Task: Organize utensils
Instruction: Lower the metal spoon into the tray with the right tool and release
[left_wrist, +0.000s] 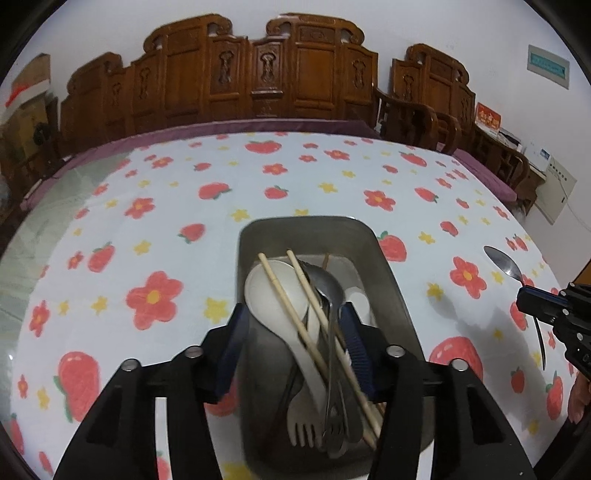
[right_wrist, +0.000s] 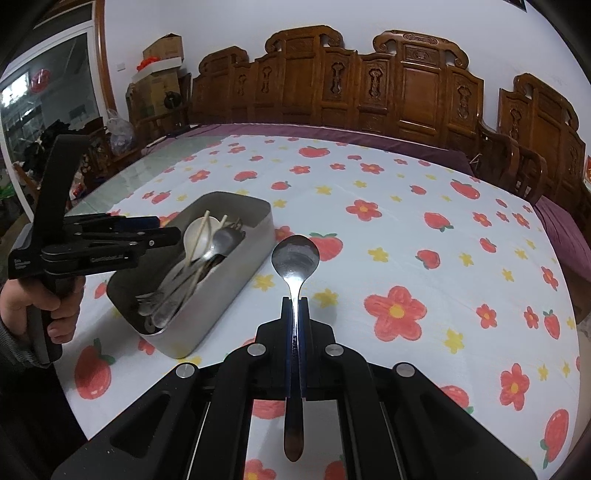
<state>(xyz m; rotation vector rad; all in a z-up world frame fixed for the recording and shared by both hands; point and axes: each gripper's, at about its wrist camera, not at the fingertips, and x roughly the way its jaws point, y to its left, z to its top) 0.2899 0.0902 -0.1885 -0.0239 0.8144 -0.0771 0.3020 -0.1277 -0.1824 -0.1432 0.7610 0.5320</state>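
A metal tin stands on the flowered tablecloth and holds a white ladle spoon, two chopsticks, metal spoons and a pale fork. My left gripper is open and hovers over the tin, empty. My right gripper is shut on the handle of a metal spoon, held above the table to the right of the tin, bowl pointing forward.
The table carries a white cloth with red flowers and strawberries. Carved wooden chairs stand along its far edge. A person's hand holds the left gripper's handle. Boxes stand at the far left.
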